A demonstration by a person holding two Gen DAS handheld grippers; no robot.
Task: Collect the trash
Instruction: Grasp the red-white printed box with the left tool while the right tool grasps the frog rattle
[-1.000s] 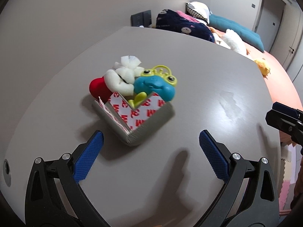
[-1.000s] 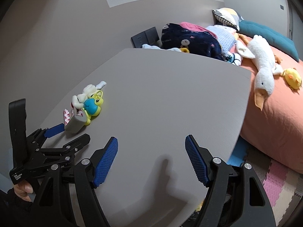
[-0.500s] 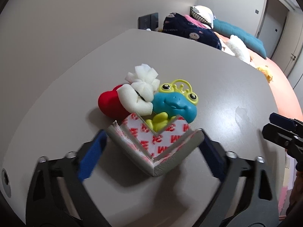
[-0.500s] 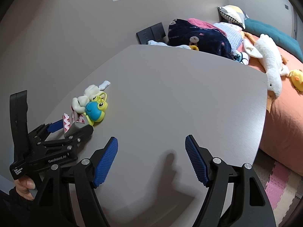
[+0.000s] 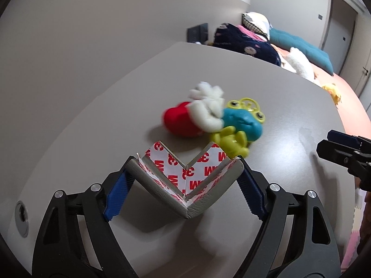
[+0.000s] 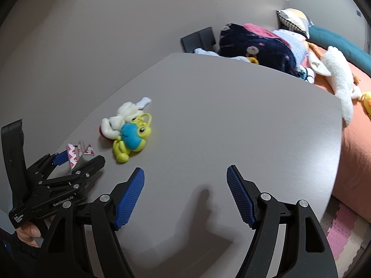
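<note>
A grey L-shaped corner guard [image 5: 162, 193] with white, red-printed backing paper sits between the fingers of my left gripper [image 5: 184, 178]. Its jaws are closing and the blue pads press on the guard's two ends. The right wrist view shows the same guard [image 6: 73, 155] in the left gripper [image 6: 76, 159], just above the grey table [image 6: 231, 115]. Behind the guard and apart from it lie a blue-and-yellow frog toy [image 5: 242, 125] and a red-and-white plush [image 5: 183, 122]. My right gripper [image 6: 185, 171] hangs open over bare table with nothing between its fingers.
A bed with an orange sheet [image 6: 354, 153], a white plush goose [image 6: 340, 81] and a dark blanket [image 6: 255, 44] borders the table's far and right edges. A cable hole [image 5: 22, 215] sits at the table's left. Pink floor mats [image 6: 343, 229] lie below the right edge.
My left gripper went forward around the corner guard and closed onto its ends. The guard has come away from the toys, which have shifted a little. The right gripper stayed open.
</note>
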